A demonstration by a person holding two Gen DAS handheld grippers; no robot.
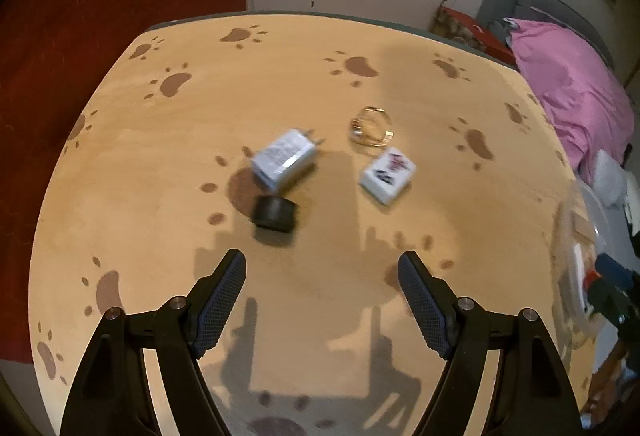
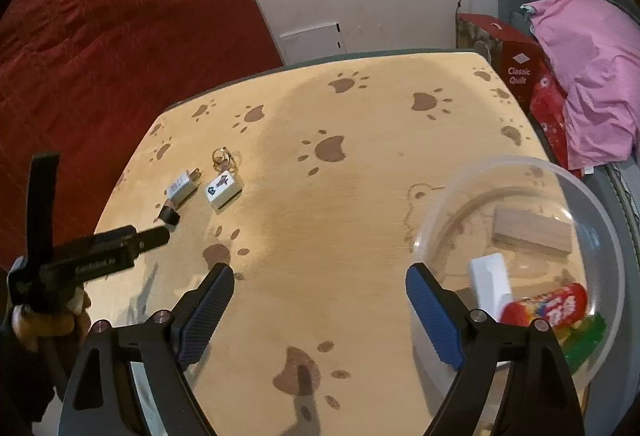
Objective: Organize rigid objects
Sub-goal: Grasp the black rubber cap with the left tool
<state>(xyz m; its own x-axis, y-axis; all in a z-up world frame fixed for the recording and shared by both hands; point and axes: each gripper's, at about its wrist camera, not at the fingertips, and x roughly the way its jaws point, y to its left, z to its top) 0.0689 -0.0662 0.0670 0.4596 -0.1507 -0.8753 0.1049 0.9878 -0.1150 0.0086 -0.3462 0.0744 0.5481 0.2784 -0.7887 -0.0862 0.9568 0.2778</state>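
On the paw-print table (image 1: 320,84) lie a white charger plug (image 1: 285,158), a small black cylinder (image 1: 275,215), a gold wire ring (image 1: 371,126) and a white mahjong tile (image 1: 387,174). My left gripper (image 1: 322,264) is open and empty, just short of the black cylinder. In the right wrist view the same charger (image 2: 182,188), cylinder (image 2: 169,215), ring (image 2: 225,157) and tile (image 2: 224,190) lie at the far left. My right gripper (image 2: 320,276) is open and empty, left of a clear bowl (image 2: 520,176).
The bowl holds a wooden block (image 2: 532,232), a white block (image 2: 490,284), a red candy tube (image 2: 546,306) and something green (image 2: 586,340). A red quilt box (image 2: 520,72) and pink bedding (image 2: 592,76) lie beyond the table's right edge. A red curtain (image 2: 120,36) hangs at left.
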